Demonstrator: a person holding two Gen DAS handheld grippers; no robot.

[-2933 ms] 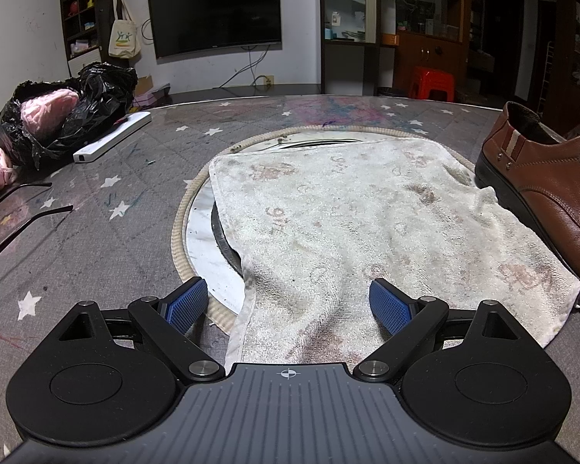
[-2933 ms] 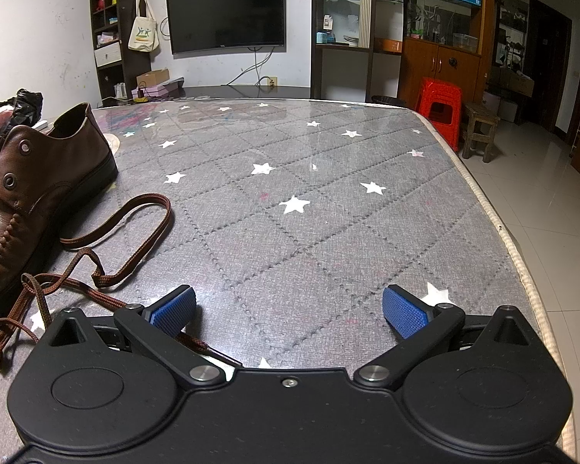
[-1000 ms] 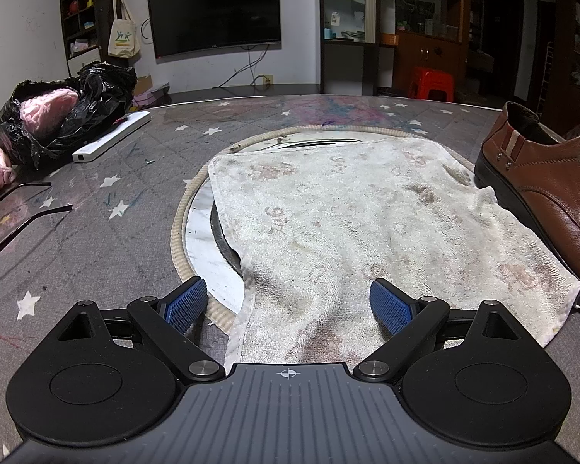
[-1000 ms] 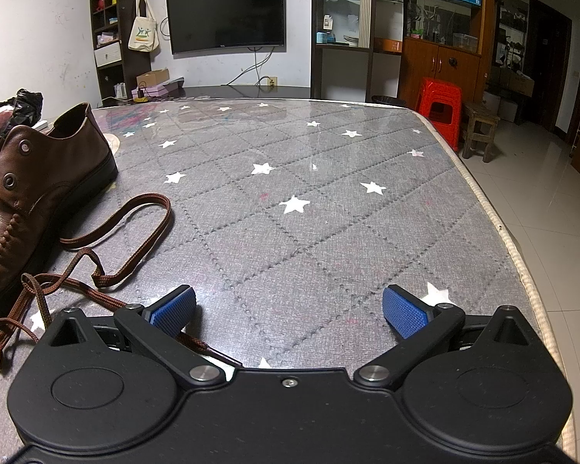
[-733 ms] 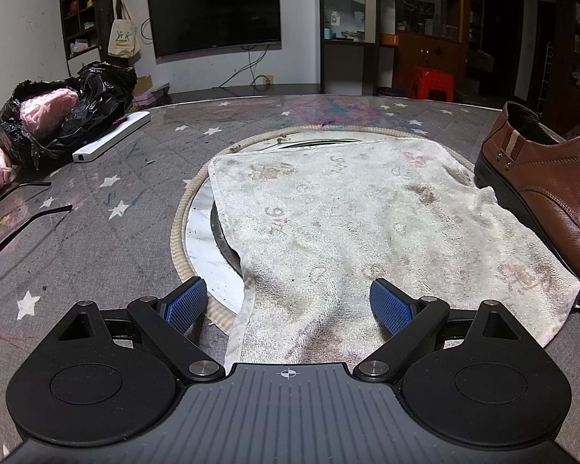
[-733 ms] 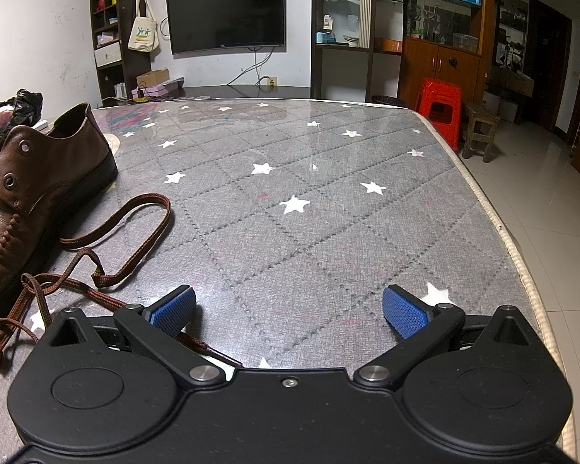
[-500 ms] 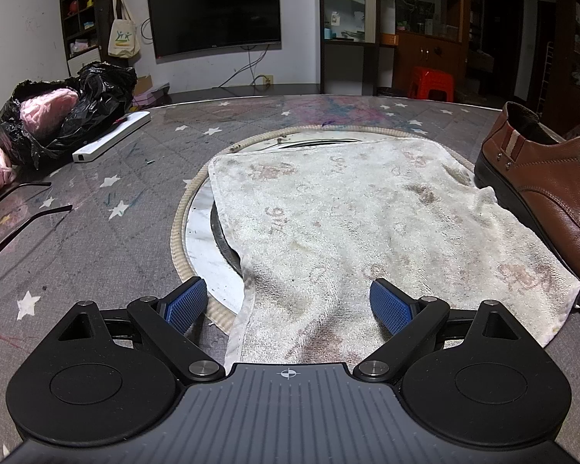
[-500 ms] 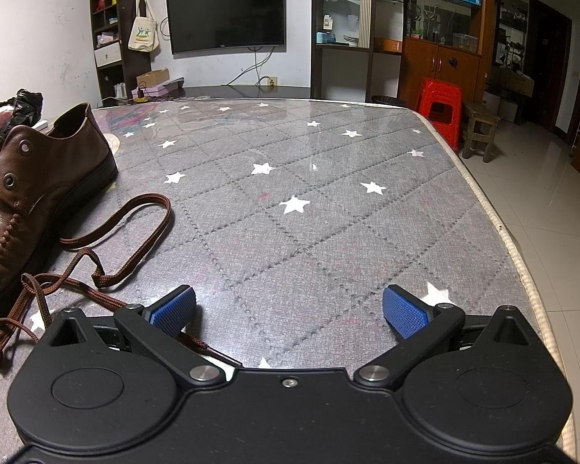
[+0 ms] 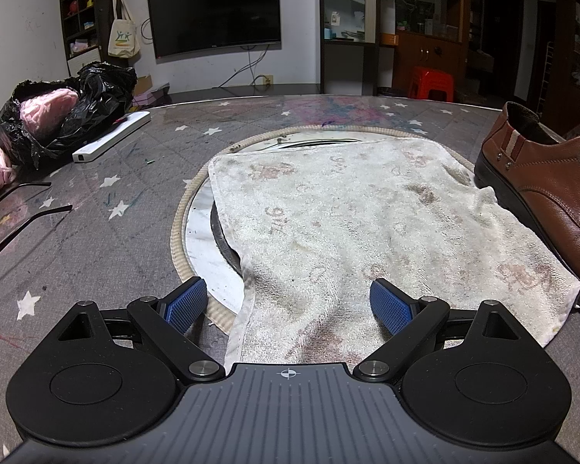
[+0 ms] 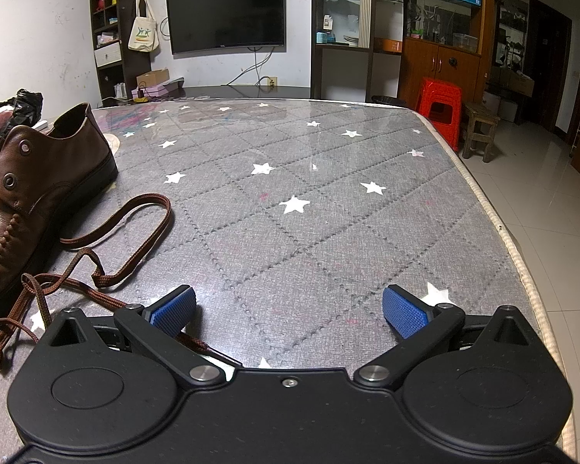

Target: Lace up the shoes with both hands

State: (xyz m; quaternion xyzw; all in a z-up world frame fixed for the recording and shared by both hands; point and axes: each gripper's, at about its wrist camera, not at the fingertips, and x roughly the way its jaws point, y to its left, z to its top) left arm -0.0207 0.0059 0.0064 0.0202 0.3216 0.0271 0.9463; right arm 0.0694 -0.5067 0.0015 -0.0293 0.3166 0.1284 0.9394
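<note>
- My left gripper [image 9: 286, 303]: fingers [image 9: 185, 303] spread wide, nothing between them; they sit low over the near edge of a stained white towel [image 9: 359, 216].
- My right gripper [image 10: 288, 311]: fingers [image 10: 404, 311] also spread wide and empty, low over the grey star-print worktop [image 10: 328, 208].
- Brown shoelace [image 10: 96, 255]: lies loose on the worktop in loops just left of my right fingers; one end runs under the left finger's base. Not threaded through the eyelets I can see.
- Brown leather shoe [image 10: 31, 181]: stands on the worktop beside the lace, at the left edge of the right wrist view; in the left wrist view it [image 9: 549, 193] rests on the towel's right edge.
- Farther left: white bar [image 9: 112, 141], black bag [image 9: 73, 108] holding something pink.
- Far wall: television [image 10: 226, 11].
</note>
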